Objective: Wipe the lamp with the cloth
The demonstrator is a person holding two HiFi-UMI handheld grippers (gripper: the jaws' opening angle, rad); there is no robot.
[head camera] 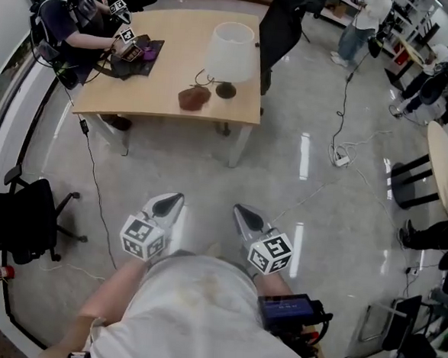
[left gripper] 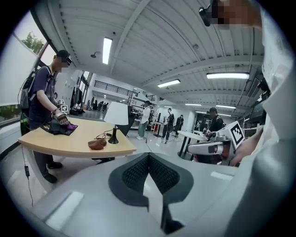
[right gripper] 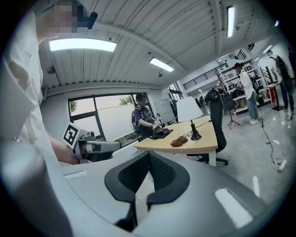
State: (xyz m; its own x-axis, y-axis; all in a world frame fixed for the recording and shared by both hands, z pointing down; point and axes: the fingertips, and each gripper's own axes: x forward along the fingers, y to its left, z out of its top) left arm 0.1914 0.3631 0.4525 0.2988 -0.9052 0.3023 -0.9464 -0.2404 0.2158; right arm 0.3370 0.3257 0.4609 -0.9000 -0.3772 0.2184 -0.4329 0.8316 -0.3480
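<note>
Head view, left to right: a black office chair (head camera: 18, 217) stands at the left edge. A person (head camera: 67, 22) works at the left end of the wooden table (head camera: 163, 63). On the table's near right part lies the brown cloth (head camera: 194, 97), just left of the lamp (head camera: 231, 52), which stands upright with a white shade on a dark base. Whether cloth and lamp touch cannot be confirmed. Both are well apart from the grippers, across the floor.

Left gripper (head camera: 175, 200): jaws pressed together, nothing between them. Right gripper (head camera: 241, 211): jaws likewise pressed together, empty. Both point toward the table. A round table (head camera: 443, 163) stands at the right edge.
</note>
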